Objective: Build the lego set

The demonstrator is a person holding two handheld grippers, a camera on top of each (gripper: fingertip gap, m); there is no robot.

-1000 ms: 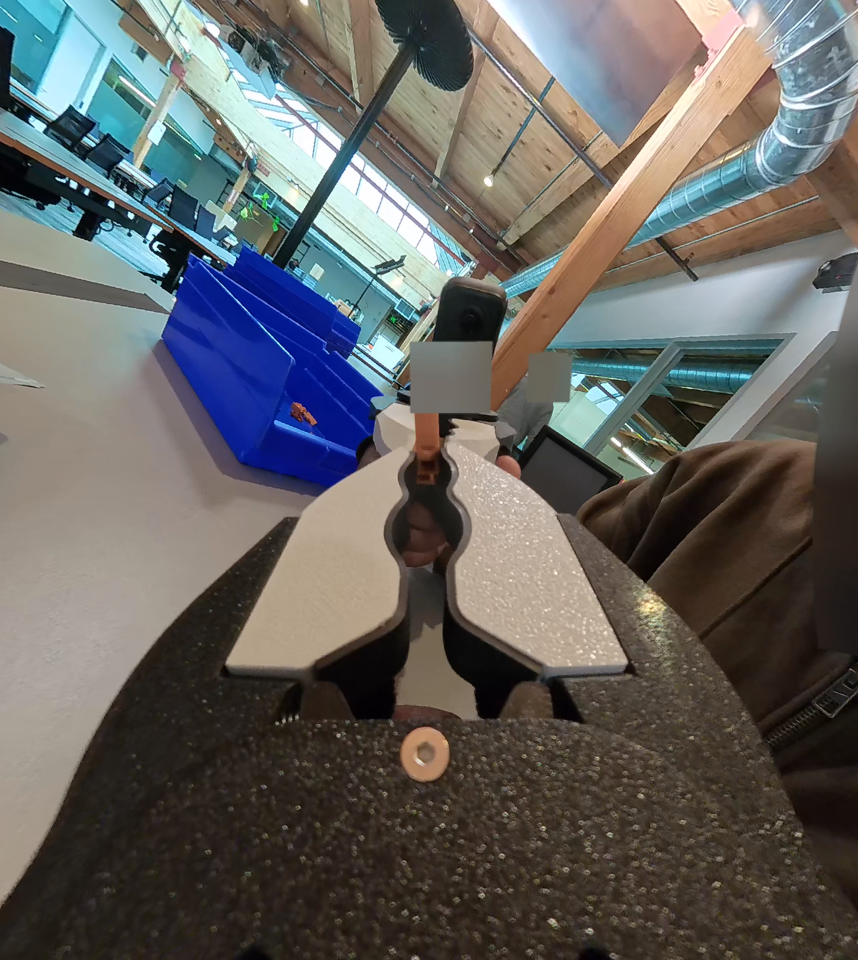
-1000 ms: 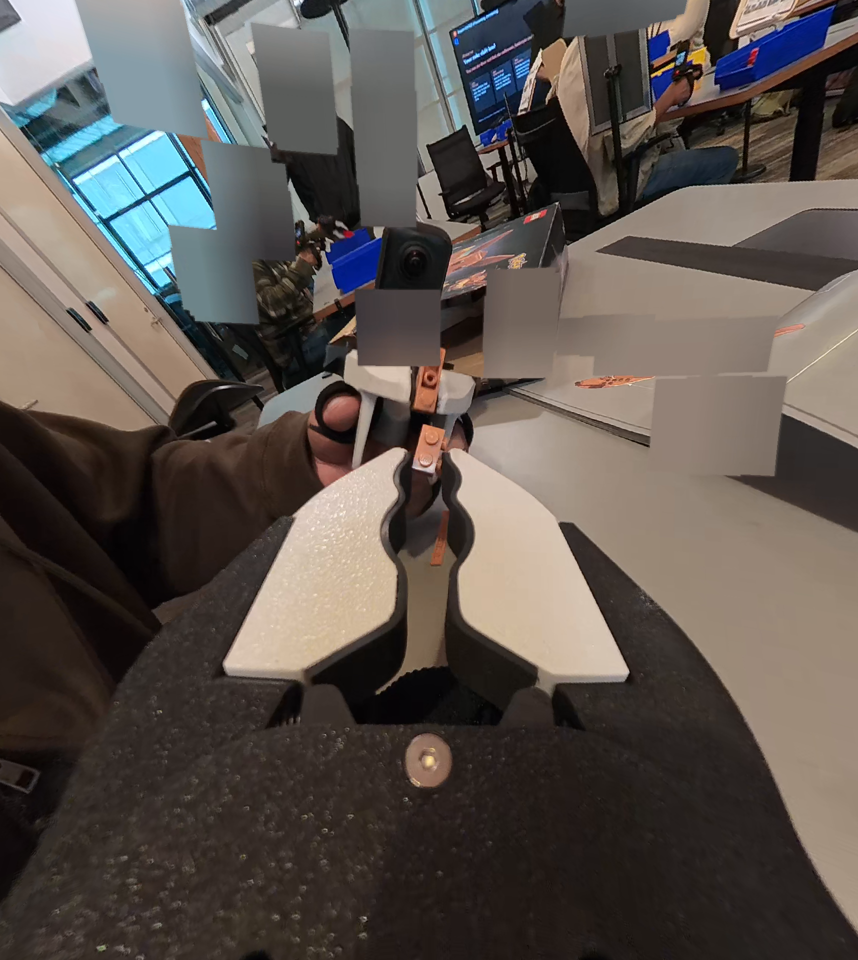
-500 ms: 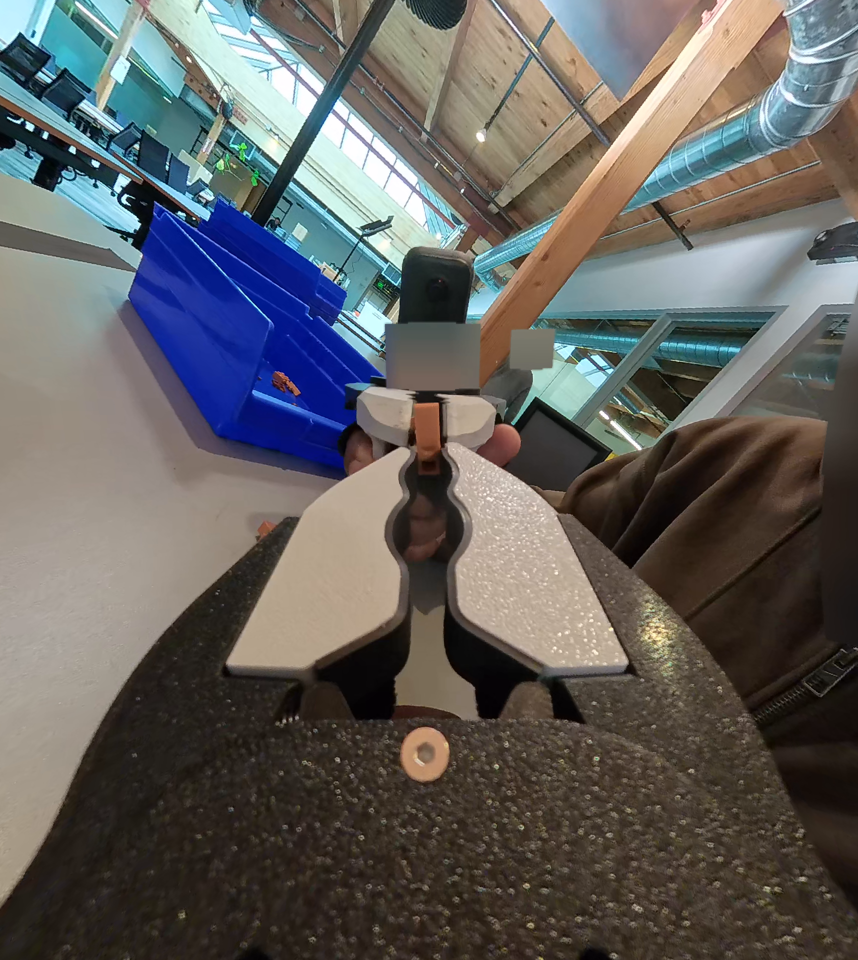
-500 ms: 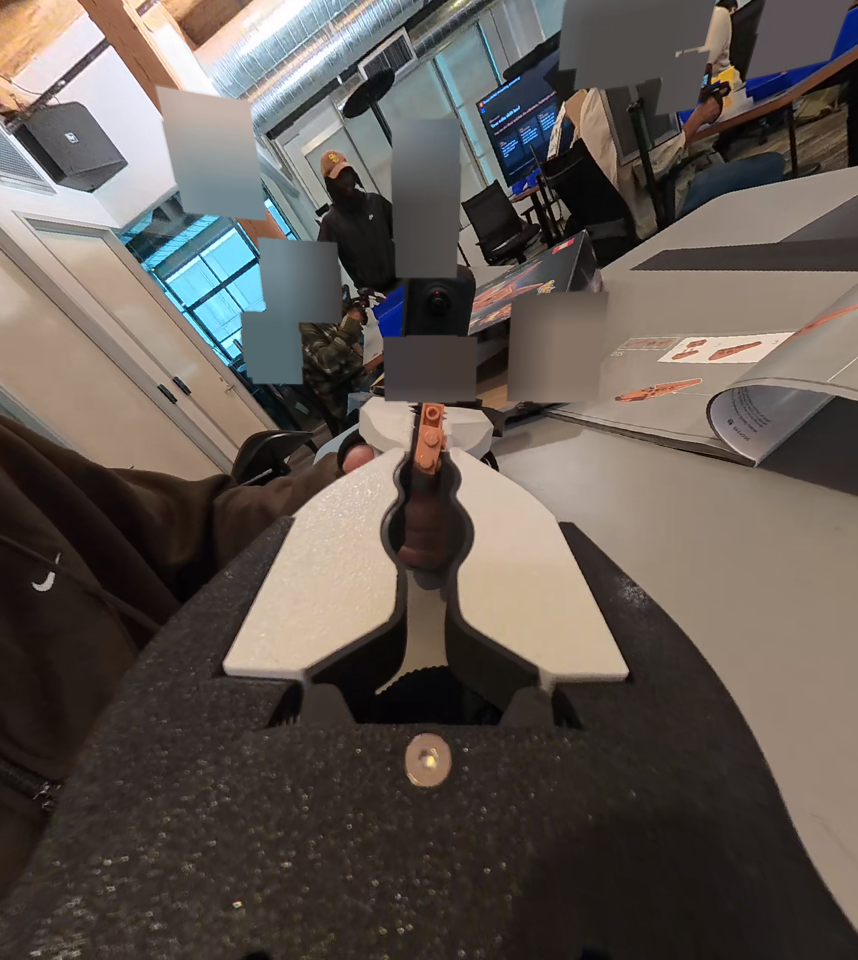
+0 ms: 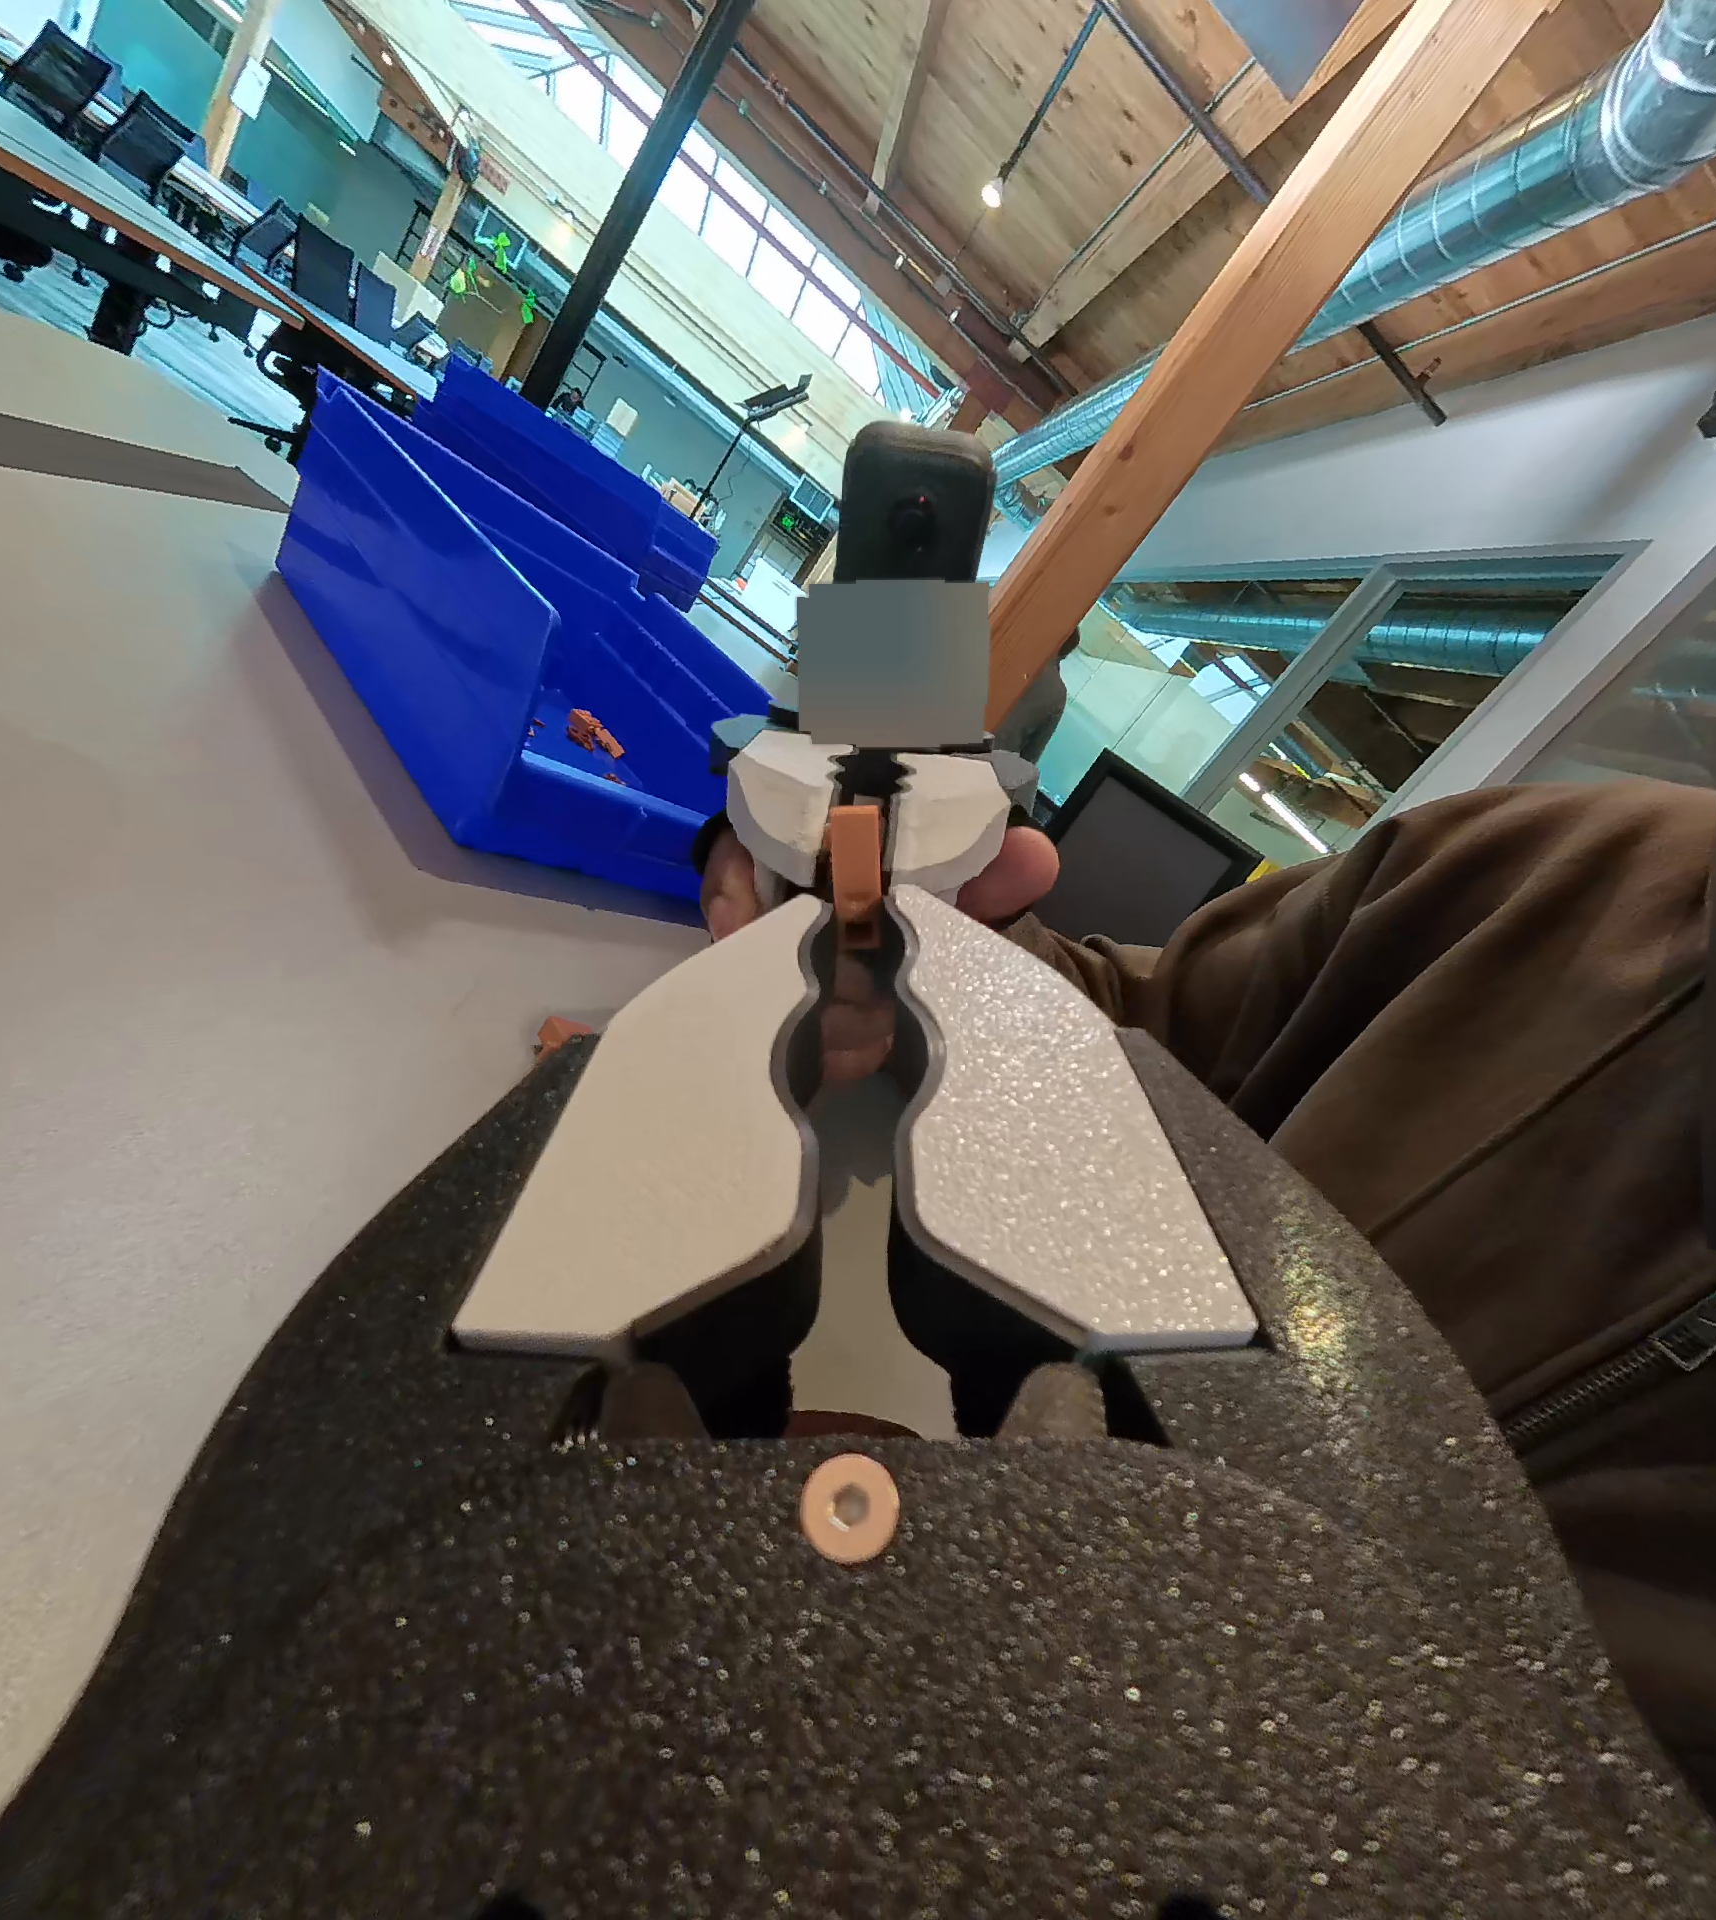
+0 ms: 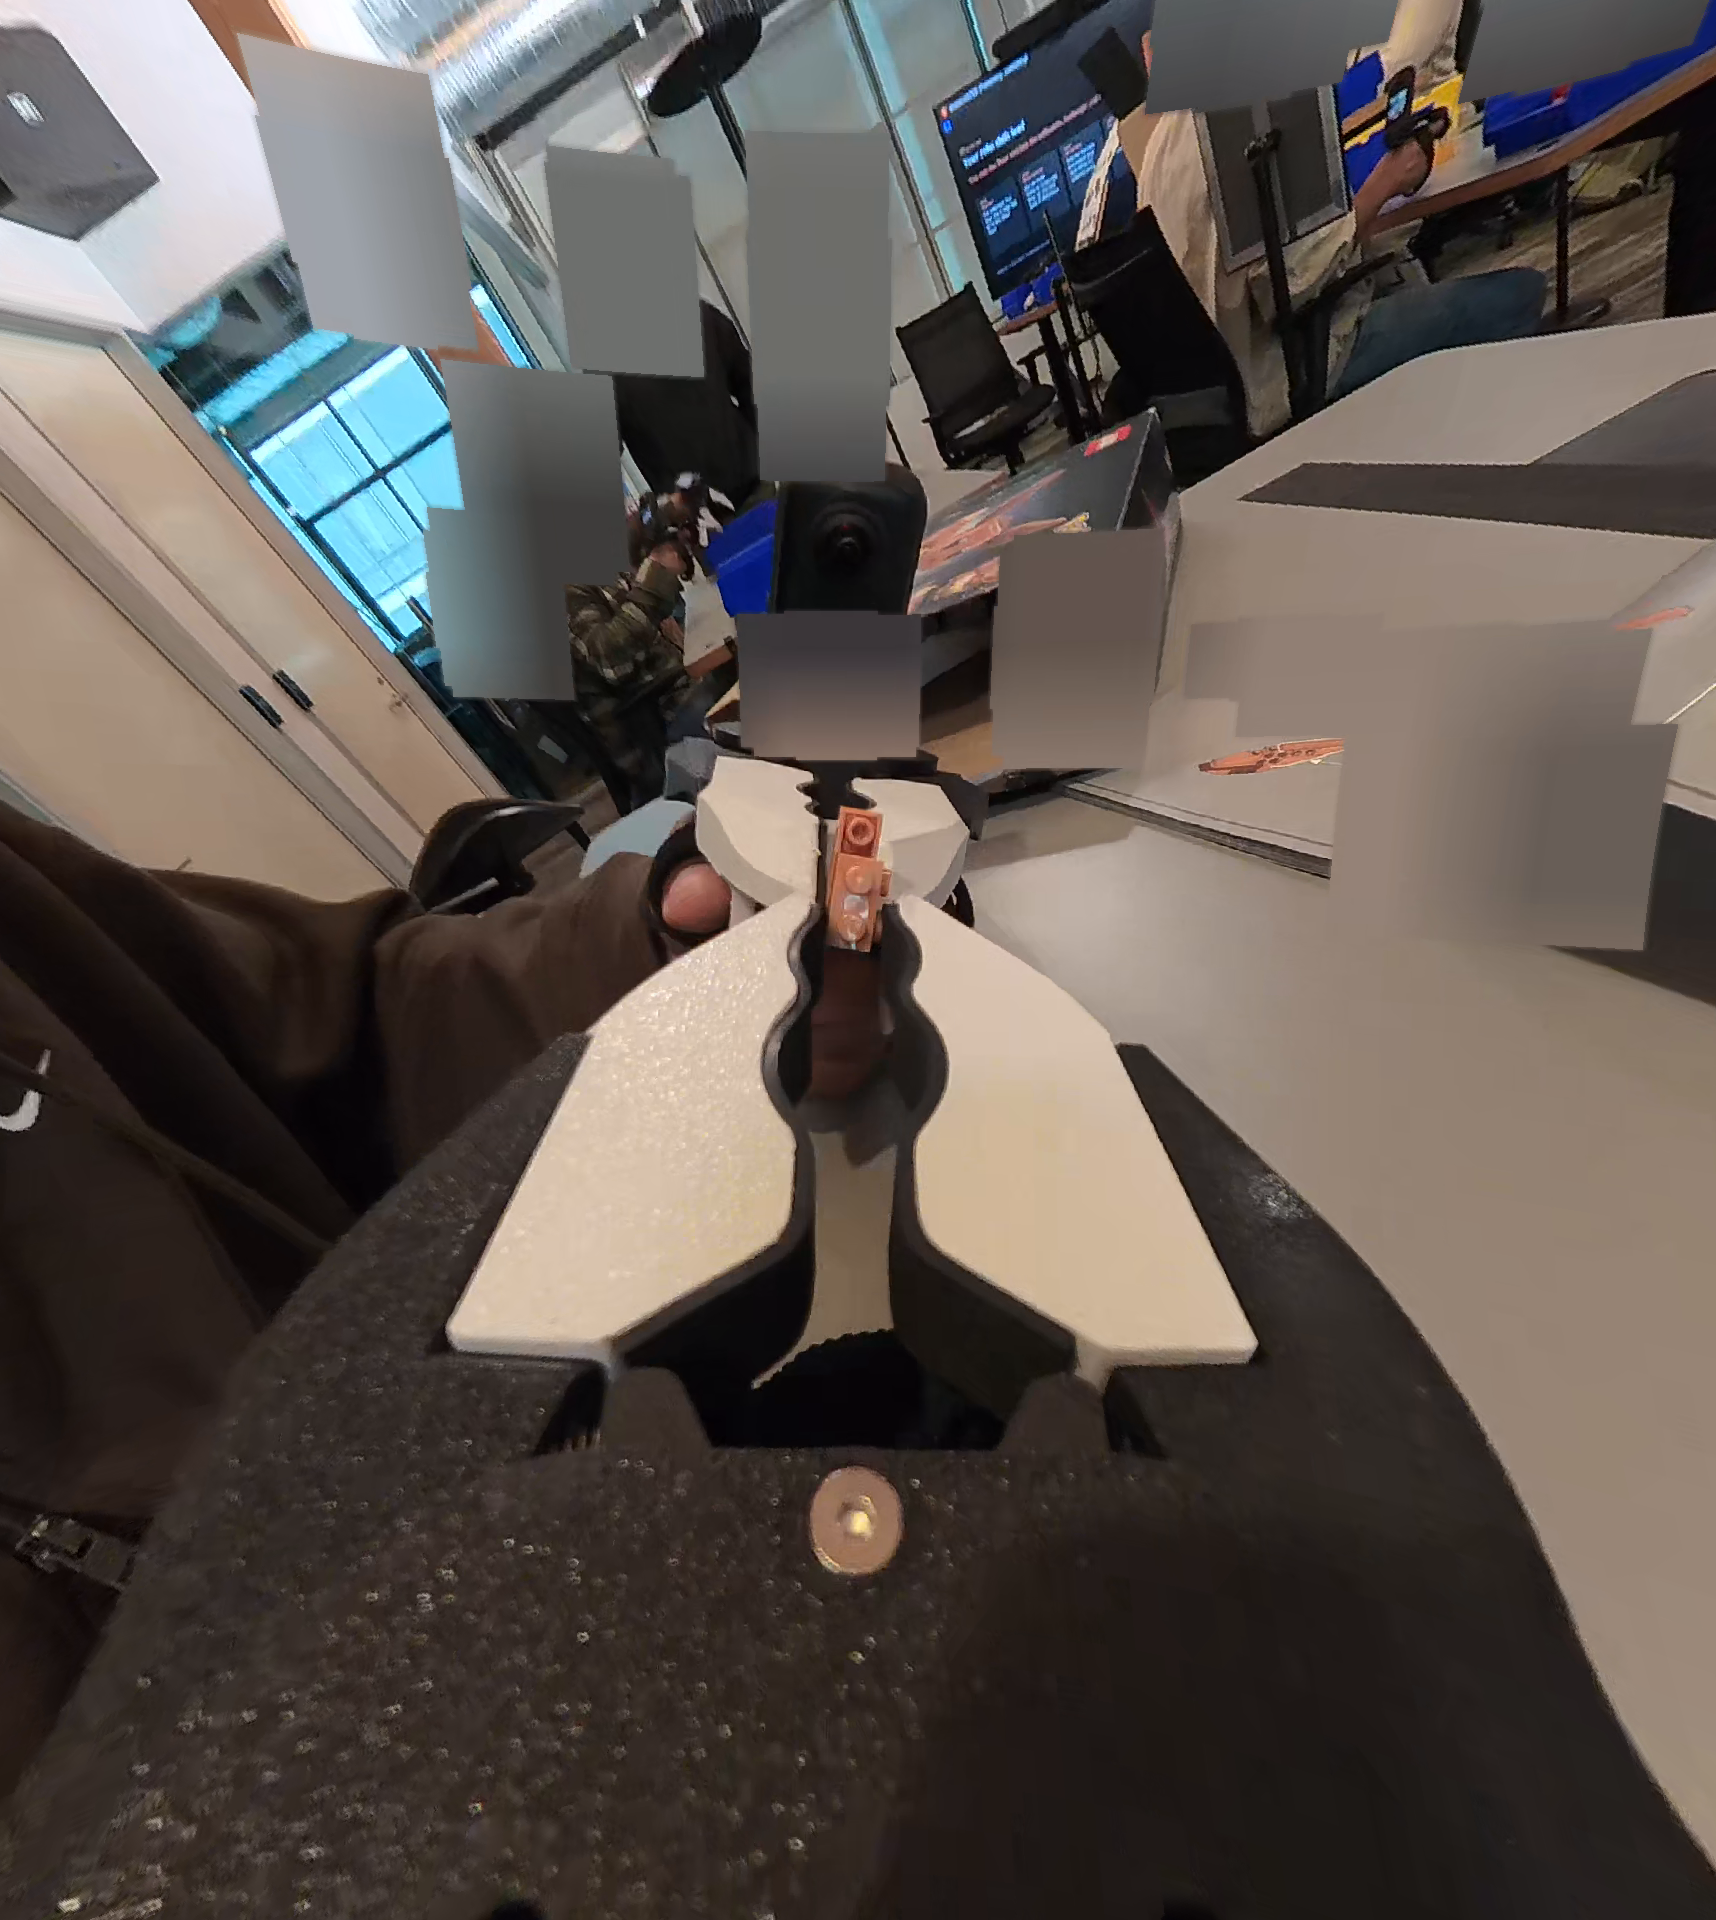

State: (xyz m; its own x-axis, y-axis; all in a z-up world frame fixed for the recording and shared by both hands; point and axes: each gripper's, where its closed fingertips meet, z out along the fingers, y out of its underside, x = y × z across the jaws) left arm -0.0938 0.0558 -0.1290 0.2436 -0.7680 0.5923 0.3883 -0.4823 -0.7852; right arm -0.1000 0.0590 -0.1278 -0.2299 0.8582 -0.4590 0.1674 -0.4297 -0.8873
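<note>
Both grippers have come nose to nose, left gripper [image 5: 859,920] and right gripper [image 6: 849,920] each clenched on one orange lego strip [image 6: 859,878], its long axis running between their fingertips.

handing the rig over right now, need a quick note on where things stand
Left gripper: shut on a brown lego piece.
Right gripper: shut on the same small brown assembly, so the two meet tip to tip above the table.
Spare pieces lie in the blue bin; the booklet is open to the right.
Done: pieces brought together.
Left: confirm they are seated, then follow the booklet.
</note>
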